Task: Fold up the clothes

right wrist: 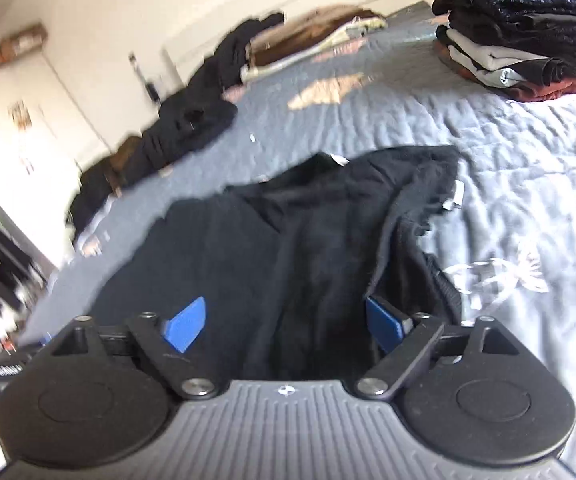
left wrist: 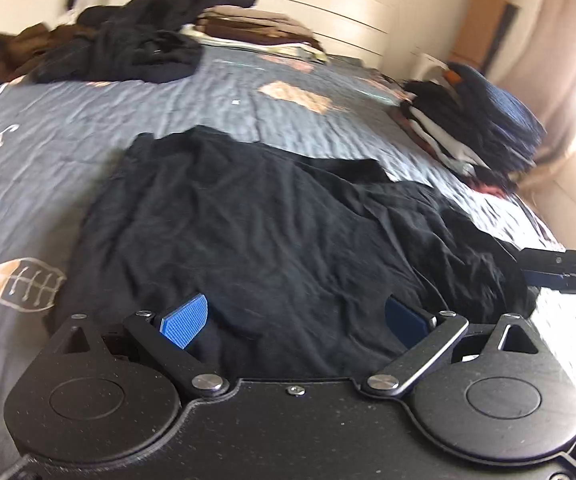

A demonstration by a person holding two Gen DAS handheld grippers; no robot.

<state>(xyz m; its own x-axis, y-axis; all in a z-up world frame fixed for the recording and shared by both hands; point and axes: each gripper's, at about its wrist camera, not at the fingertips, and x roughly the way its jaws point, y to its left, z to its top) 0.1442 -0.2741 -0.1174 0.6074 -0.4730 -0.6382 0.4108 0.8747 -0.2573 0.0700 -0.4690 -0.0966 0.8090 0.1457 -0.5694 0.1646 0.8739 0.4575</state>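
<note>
Both claws stand wide open over a black garment [left wrist: 272, 216] spread rumpled on a grey quilted bedspread [left wrist: 68, 160]: the left gripper [left wrist: 294, 320] and the right gripper [right wrist: 288, 322] each straddle dark cloth with blue pads [left wrist: 184, 320] clear of it, nothing pinched. The fabric looks thin, limp and light (likely to sag and slide rather than hold a crease), so a hem or corner near the pads seems the best purchase. Folded stacks [right wrist: 520, 32] wait beyond.
</note>
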